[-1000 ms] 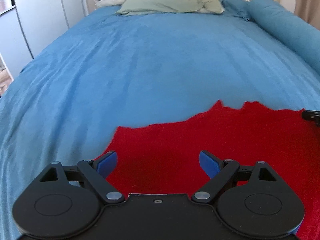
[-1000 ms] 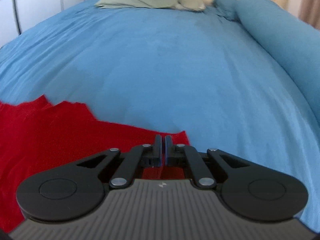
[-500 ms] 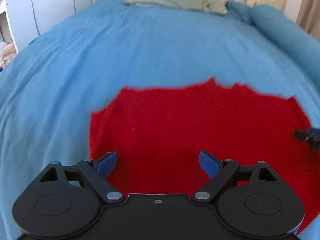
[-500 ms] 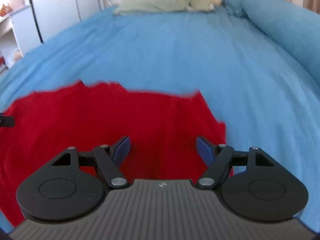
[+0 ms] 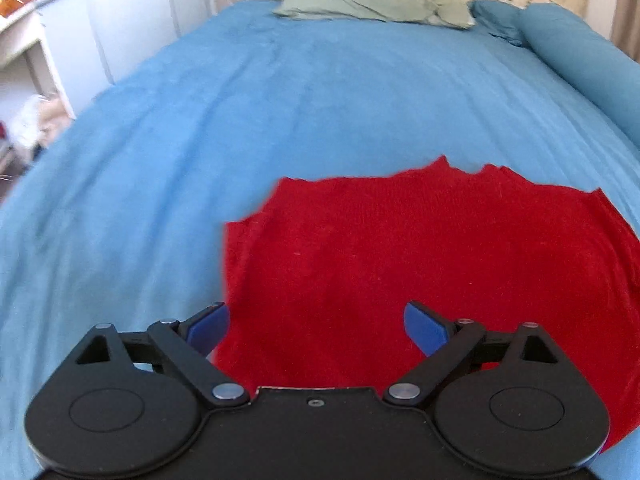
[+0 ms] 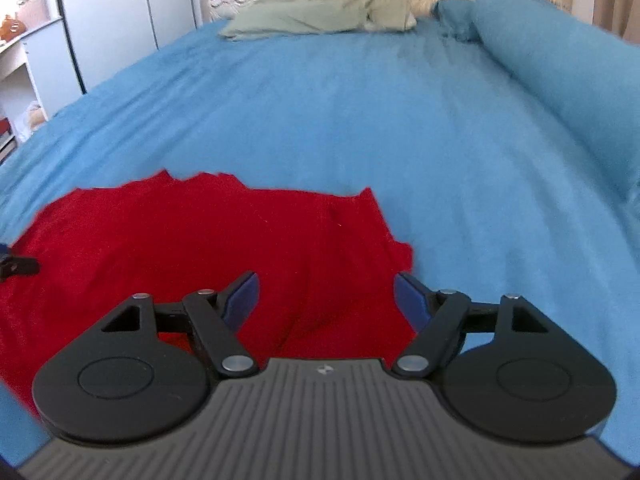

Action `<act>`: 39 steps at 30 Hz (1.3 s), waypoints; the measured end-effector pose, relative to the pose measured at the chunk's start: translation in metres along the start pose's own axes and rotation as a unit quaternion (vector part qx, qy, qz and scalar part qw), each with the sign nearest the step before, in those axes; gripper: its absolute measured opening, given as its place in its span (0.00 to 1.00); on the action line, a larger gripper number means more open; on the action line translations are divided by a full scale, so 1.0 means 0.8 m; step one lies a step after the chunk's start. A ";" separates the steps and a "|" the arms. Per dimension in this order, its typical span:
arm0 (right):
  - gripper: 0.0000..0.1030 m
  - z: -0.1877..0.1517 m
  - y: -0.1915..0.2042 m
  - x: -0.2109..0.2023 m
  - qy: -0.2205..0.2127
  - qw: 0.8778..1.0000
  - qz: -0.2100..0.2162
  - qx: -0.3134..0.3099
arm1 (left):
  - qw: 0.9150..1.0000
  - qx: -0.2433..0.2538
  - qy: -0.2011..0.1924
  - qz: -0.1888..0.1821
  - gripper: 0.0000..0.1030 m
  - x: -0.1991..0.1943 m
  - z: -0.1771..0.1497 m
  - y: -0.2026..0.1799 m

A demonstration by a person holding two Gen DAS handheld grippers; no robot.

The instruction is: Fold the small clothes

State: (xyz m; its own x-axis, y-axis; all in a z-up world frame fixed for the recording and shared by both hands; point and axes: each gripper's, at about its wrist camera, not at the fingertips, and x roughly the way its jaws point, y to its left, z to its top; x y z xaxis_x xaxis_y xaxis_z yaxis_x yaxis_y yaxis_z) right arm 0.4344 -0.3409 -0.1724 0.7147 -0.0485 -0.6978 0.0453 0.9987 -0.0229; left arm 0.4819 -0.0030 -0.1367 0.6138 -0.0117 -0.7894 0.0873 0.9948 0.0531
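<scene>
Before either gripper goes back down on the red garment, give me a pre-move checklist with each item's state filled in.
1. Left gripper open, holding nothing: ok.
2. Right gripper open, holding nothing: ok.
3. Red garment lying on the blue bedspread, not bunched up: ok.
4. Garment's far edge in view for both cameras: ok.
5. Near edge of the garment visible for a grasp: cannot tell, hidden behind the gripper bodies.
6. Green pillow well apart from the garment: ok.

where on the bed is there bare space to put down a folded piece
Bare blue bedspread runs from the red garment's far edge up to the green pillow, and on the garment's left. On the right a strip lies between garment and blue bolster. Near edge is crowded: both open grippers, left gripper and right gripper, over the garment.
</scene>
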 end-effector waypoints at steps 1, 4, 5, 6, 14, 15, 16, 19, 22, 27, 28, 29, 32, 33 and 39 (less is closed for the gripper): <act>0.95 -0.002 0.001 -0.020 0.004 1.000 -0.008 0.002 | 1.000 0.000 -0.005 0.006 0.95 -0.010 -0.003 -0.002; 1.00 -0.020 -0.001 -0.069 0.019 0.999 -0.022 0.037 | 1.000 -0.001 -0.008 -0.002 0.98 -0.038 -0.017 -0.020; 1.00 -0.031 -0.002 -0.084 0.025 0.998 -0.020 0.054 | 1.000 0.002 -0.005 -0.012 0.98 -0.041 -0.018 -0.027; 1.00 -0.043 -0.003 -0.096 0.033 0.997 -0.022 0.072 | 1.000 0.006 -0.001 -0.025 0.98 -0.043 -0.019 -0.037; 1.00 -0.136 0.002 -0.113 0.108 0.980 -0.022 0.168 | 0.997 -0.010 0.038 -0.065 0.98 -0.005 -0.016 -0.099; 1.00 -0.141 0.004 -0.109 0.107 0.978 -0.022 0.177 | 0.997 -0.014 0.042 -0.068 0.98 -0.001 -0.016 -0.103; 1.00 -0.145 0.005 -0.104 0.103 0.976 -0.022 0.189 | 0.996 -0.017 0.045 -0.071 0.98 0.002 -0.015 -0.107; 1.00 -0.150 0.004 -0.093 0.086 0.970 -0.018 0.225 | 0.996 -0.018 0.053 -0.074 0.98 0.012 -0.014 -0.114; 1.00 -0.148 0.003 -0.083 0.068 0.968 -0.019 0.240 | 0.996 -0.020 0.058 -0.072 0.98 0.018 -0.009 -0.121; 1.00 -0.144 -0.003 -0.070 0.044 0.962 -0.019 0.269 | 0.995 -0.034 0.061 -0.067 0.98 0.032 -0.002 -0.122; 1.00 -0.144 -0.006 -0.069 0.040 0.960 -0.020 0.277 | 0.995 -0.037 0.063 -0.063 0.98 0.035 -0.001 -0.122; 1.00 -0.144 -0.008 -0.068 0.035 0.957 -0.024 0.288 | 0.995 -0.039 0.066 -0.061 0.98 0.039 0.000 -0.122; 0.92 -0.144 -0.018 -0.065 0.023 0.946 -0.035 0.322 | 0.995 -0.041 0.074 -0.055 0.98 0.047 -0.001 -0.121; 0.90 -0.145 -0.022 -0.063 0.021 0.942 -0.037 0.333 | 0.995 -0.038 0.075 -0.052 0.98 0.049 -0.001 -0.123; 0.80 -0.143 -0.039 -0.054 0.004 0.922 -0.051 0.383 | 0.996 -0.021 0.080 -0.041 0.98 0.050 -0.003 -0.130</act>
State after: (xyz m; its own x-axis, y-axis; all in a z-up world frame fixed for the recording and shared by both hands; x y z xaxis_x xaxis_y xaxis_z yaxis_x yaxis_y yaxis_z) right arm 0.3225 -0.3681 -0.2233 0.6746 -0.1392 -0.7249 0.5945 0.6846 0.4218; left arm 0.4956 -0.1063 -0.1757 0.4734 -0.0808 -0.8771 0.0969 0.9945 -0.0393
